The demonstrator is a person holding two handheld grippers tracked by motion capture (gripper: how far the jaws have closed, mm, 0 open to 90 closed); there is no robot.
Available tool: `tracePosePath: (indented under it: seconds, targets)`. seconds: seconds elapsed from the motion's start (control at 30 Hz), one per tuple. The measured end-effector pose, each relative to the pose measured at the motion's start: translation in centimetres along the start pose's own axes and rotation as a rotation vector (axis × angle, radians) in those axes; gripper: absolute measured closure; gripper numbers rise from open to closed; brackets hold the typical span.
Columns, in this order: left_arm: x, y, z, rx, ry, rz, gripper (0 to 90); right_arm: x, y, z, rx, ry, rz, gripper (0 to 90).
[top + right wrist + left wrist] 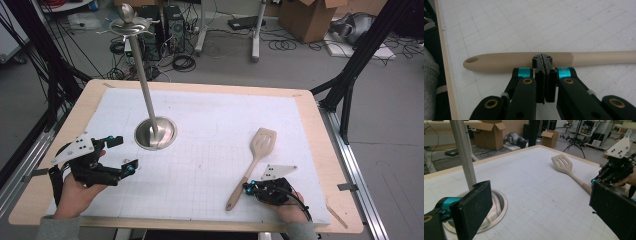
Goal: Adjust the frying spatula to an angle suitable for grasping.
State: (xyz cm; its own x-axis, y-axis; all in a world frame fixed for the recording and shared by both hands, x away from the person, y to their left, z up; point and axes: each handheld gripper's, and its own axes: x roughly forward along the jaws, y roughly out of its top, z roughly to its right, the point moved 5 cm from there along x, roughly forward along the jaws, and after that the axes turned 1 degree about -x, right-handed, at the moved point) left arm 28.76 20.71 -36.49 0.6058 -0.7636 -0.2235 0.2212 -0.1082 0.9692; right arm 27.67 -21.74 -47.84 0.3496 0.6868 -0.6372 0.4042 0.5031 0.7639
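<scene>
Two grippers on table | right gripper (545, 61): jaws fully closed, empty, tips just beside spatula (248, 166) handle | left gripper (119, 155): jaws wide apart, empty, near stand (155, 133) base | spatula flat on mat (200, 175), front right

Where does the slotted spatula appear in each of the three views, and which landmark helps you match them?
High view: the slotted spatula lies right of centre on the white grid mat, head away from the person.
Left gripper view: upper right, head toward the table's far edge.
Right gripper view: its handle runs across the middle, just beyond the shut tips of the right gripper.
Shared landmark: the white grid mat under it.
</scene>
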Motion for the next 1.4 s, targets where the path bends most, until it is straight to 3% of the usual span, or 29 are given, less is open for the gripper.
tracePosePath:
  seconds: [0.9, 1.4]
  targets:
    - [-2.3, -0.8, -0.3, -0.006, 0.064, -0.005, 5.2, 2.1, 1.7, 0.2, -0.02, 0.002, 0.031, 89.6]
    - [-3.4, -1.1, -0.3, 0.004, 0.099, -0.007, 5.2, 3.7, 3.2, 0.1, -0.05, -0.065, 0.019, 89.7]
